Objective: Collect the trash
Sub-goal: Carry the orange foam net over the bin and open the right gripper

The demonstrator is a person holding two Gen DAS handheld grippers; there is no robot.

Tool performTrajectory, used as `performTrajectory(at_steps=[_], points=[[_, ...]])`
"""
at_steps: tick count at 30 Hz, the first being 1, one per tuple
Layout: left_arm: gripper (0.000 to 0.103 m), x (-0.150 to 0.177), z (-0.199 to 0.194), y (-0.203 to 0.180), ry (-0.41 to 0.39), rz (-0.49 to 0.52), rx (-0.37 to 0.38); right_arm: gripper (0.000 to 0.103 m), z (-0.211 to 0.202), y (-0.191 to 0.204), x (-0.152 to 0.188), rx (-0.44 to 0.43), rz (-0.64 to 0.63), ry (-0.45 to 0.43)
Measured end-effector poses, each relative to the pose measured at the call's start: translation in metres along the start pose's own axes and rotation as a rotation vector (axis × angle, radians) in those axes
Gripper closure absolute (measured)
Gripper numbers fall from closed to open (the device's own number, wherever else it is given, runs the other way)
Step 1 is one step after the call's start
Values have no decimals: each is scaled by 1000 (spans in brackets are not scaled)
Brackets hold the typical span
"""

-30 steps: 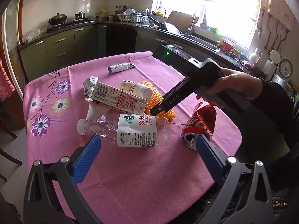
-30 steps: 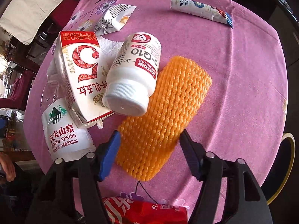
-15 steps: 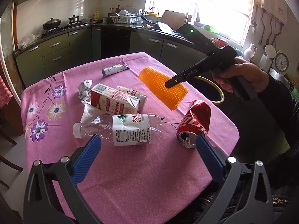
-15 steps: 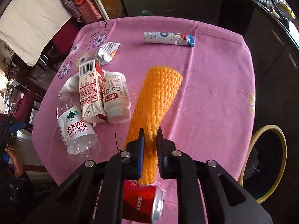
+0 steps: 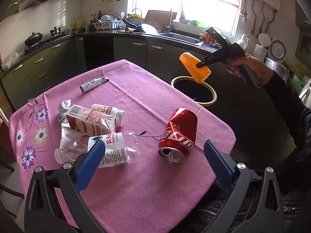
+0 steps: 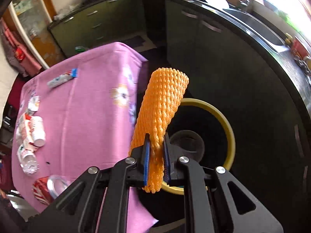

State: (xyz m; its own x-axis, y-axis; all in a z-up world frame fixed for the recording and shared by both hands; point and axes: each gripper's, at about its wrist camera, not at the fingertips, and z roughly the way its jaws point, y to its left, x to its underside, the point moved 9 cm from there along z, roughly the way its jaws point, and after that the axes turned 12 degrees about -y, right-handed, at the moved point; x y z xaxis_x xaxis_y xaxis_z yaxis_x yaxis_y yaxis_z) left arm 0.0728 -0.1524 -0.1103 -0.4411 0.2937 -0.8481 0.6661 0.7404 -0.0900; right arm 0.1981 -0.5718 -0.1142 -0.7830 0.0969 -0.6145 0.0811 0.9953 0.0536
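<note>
Right wrist view showed the right gripper (image 6: 156, 160) clamped on the orange foam net (image 6: 162, 112), its blue pads pressing the net's lower end, the net held in the air above the yellow-rimmed bin (image 6: 228, 128) beside the pink table (image 6: 81, 104). Left wrist view showed the left gripper (image 5: 153, 162) with its jaws wide apart and nothing between them, above the near edge of the table, where a crushed red can (image 5: 179, 134) lay.

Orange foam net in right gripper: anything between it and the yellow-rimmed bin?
Nothing visible. The right gripper holds the orange foam net in open air above the yellow-rimmed bin, whose mouth is uncovered.
</note>
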Motion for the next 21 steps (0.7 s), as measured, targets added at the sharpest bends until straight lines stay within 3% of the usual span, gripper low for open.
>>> performTrajectory(at_steps=[6, 8, 10, 13, 14, 15, 21], points=[[6, -3, 12, -12, 26, 29, 17, 90, 64, -60, 38, 77, 70, 136], [6, -3, 15, -15, 34, 40, 20, 90, 79, -78, 45, 157, 59, 154], [6, -2, 17, -19, 41, 49, 31, 85, 90, -96, 50, 196, 73, 169], [6, -2, 24, -24, 55, 65, 47, 62, 97, -107, 58, 182, 106, 202], [6, -2, 26, -26, 61, 73, 51, 52, 95, -108, 58, 178, 111, 195], [6, -2, 29, -29, 66, 79, 56, 49, 91, -108, 57, 177, 114, 180], [6, -1, 47, -43, 101, 124, 119, 48, 34, -85, 49, 88, 121, 37]])
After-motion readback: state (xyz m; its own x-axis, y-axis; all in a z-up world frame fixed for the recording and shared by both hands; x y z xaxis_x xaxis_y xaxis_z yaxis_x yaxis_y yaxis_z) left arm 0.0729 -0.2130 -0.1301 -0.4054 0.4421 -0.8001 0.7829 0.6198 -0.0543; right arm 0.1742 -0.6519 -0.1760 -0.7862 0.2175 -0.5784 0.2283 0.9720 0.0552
